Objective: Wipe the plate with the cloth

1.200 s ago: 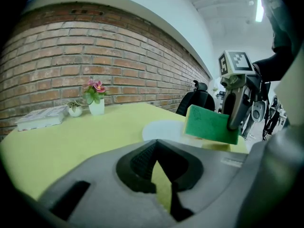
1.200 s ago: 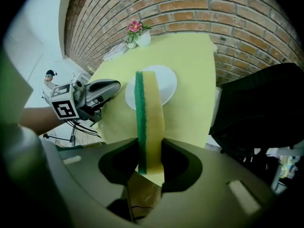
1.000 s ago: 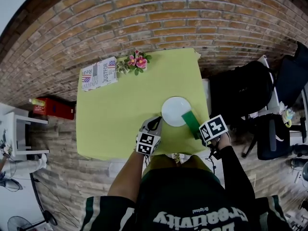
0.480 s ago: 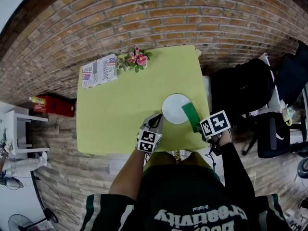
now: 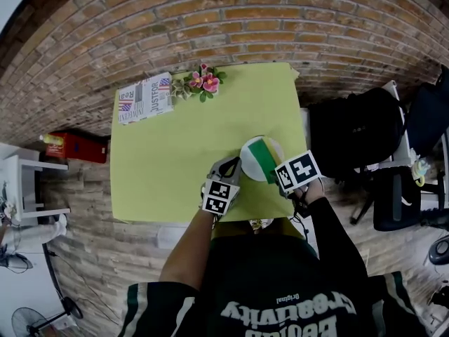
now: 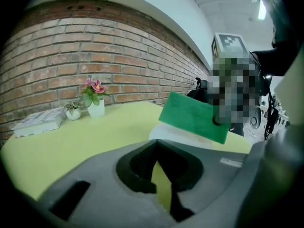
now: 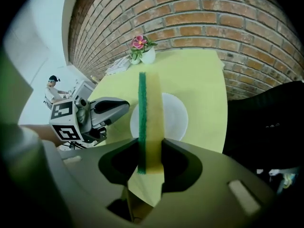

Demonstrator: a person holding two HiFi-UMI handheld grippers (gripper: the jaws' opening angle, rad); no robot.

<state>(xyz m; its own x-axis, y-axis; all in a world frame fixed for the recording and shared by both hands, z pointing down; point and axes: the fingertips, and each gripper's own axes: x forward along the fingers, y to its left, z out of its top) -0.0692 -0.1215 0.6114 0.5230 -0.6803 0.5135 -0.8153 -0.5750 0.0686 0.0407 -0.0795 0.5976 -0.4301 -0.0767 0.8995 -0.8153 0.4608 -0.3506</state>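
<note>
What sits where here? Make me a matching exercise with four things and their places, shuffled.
Things:
1 sponge
2 plate
3 flowers
4 booklet

Places:
A far left corner of the table
B held by the right gripper
C near right part of the table
D middle of the table's far edge

Pairs: 1-B, 2-C, 3-D, 4-A

You've swung your right gripper (image 5: 280,173) up and left in the frame, so the cloth (image 5: 261,158) now lies across the plate's (image 5: 248,152) middle instead of its right edge.
</note>
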